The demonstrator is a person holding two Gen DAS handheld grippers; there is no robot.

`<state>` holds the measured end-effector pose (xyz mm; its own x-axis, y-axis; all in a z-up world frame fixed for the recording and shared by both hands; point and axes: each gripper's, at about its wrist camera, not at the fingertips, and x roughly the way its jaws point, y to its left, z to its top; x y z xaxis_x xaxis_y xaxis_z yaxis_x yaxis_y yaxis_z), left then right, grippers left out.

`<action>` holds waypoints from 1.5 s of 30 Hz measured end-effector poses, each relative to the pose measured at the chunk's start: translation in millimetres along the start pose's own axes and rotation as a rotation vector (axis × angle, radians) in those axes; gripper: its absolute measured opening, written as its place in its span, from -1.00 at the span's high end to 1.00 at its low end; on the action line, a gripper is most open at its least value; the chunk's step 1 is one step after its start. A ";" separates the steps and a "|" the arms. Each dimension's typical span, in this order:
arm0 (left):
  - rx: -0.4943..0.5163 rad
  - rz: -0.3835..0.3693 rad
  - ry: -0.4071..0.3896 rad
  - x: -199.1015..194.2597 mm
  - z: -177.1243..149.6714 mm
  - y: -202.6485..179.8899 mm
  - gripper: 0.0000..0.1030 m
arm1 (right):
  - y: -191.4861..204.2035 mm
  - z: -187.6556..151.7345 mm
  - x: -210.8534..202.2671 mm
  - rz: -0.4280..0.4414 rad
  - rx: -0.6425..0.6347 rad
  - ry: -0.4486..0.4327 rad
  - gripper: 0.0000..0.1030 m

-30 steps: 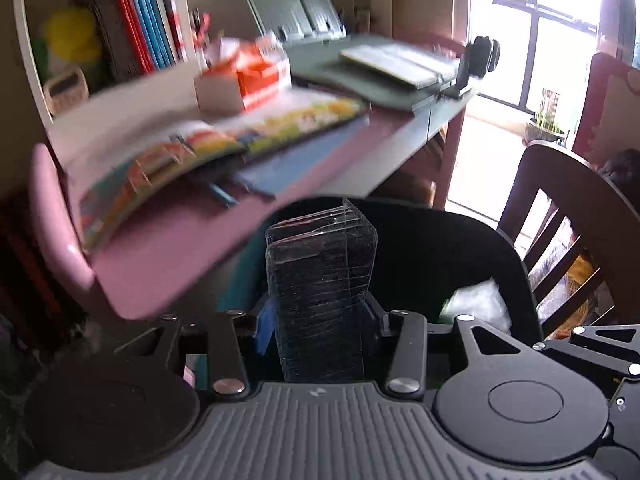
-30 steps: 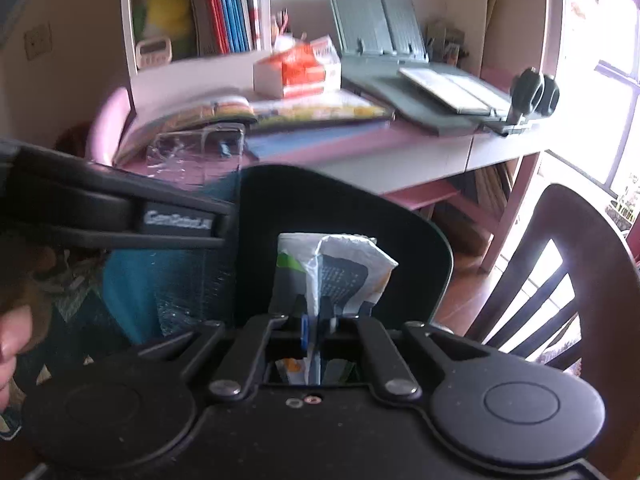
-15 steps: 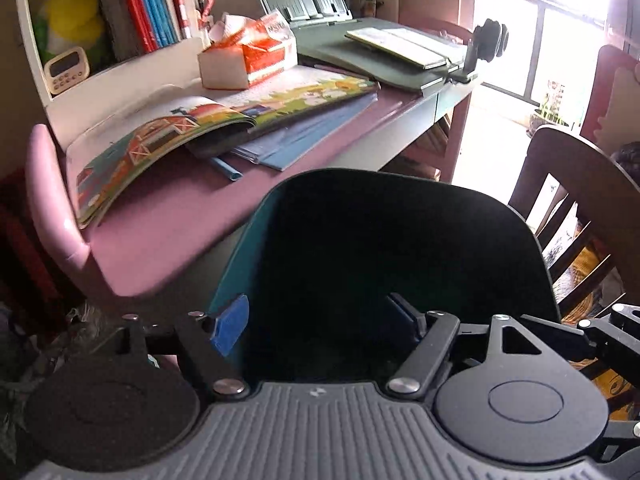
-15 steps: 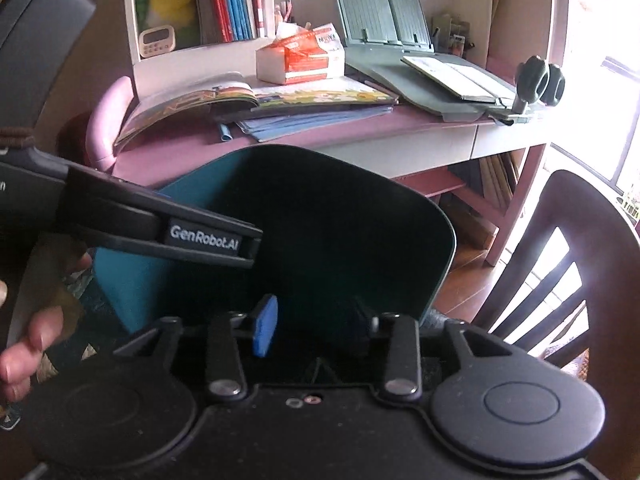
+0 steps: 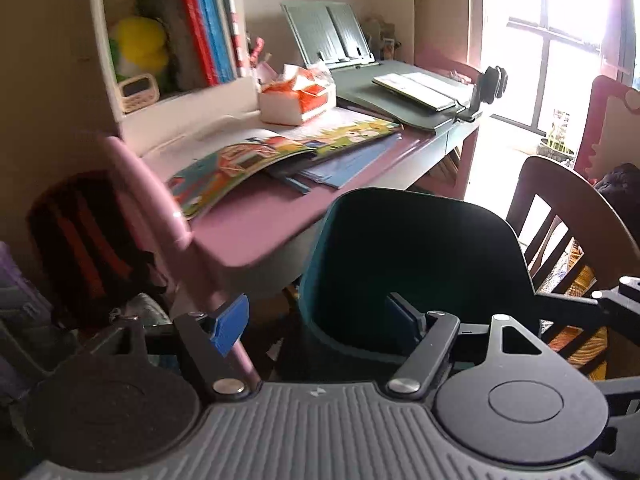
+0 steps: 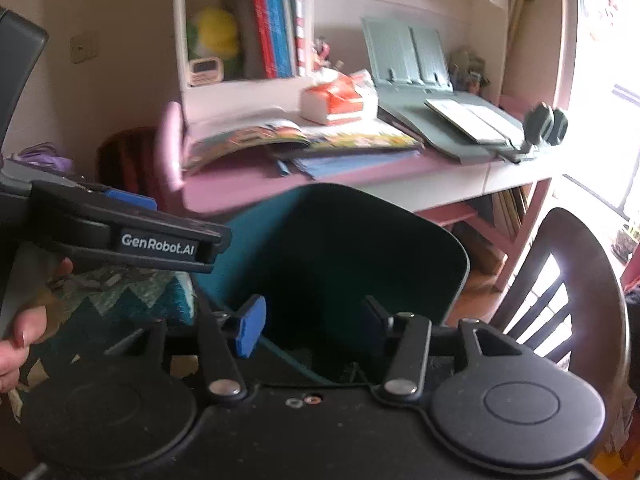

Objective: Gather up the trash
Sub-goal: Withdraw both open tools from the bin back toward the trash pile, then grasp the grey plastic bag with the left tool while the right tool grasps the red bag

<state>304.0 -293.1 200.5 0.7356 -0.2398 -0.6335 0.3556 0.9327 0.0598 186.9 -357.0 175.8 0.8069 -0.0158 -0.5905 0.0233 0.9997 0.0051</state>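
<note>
A dark teal trash bin [image 5: 416, 264] stands on the floor in front of a pink desk [image 5: 256, 228]; it also shows in the right wrist view [image 6: 344, 256]. Its inside is dark and I cannot make out what lies in it. My left gripper [image 5: 316, 320] is open and empty, hovering over the bin's near left rim. My right gripper [image 6: 312, 322] is open and empty above the bin's near edge. The left gripper's body [image 6: 120, 236] shows to the left in the right wrist view.
The desk holds open picture books [image 5: 280, 152], a tissue box [image 5: 298, 98], a green book stand [image 5: 332, 36] and a shelf of books [image 5: 204, 20]. A dark wooden chair [image 5: 576, 216] stands right of the bin. A pink chair back [image 5: 160, 208] is at left.
One second ago my left gripper held clear plastic packaging and my right held a crumpled wrapper over the bin. Both opened and the items dropped away. Both grippers have since pulled back and up.
</note>
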 end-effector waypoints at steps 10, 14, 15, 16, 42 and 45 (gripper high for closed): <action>-0.065 0.030 -0.026 -66.1 -55.1 63.8 -0.57 | 62.6 -6.2 -34.7 0.100 -0.053 -0.027 -0.14; -0.097 0.072 -0.016 -81.7 -90.1 97.7 -0.57 | 95.2 -17.2 -34.5 0.143 -0.096 -0.032 -0.15; -0.104 0.080 -0.015 -85.2 -98.7 105.6 -0.57 | 103.6 -20.3 -33.4 0.156 -0.108 -0.033 -0.15; -0.111 0.090 -0.010 -87.3 -109.3 114.9 -0.58 | 112.5 -23.8 -31.6 0.171 -0.122 -0.036 -0.15; -0.479 0.241 0.191 21.4 -398.1 292.3 -0.97 | 303.6 -222.5 193.6 0.429 -0.186 0.431 -0.19; -0.552 0.280 0.257 49.2 -438.5 306.4 -0.97 | 314.6 -251.7 223.5 0.427 -0.181 0.497 -0.19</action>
<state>196.3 99.0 -150.7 0.5722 0.0393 -0.8192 -0.2259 0.9678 -0.1113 226.0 -41.5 -157.7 0.3550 0.3479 -0.8677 -0.3714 0.9043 0.2106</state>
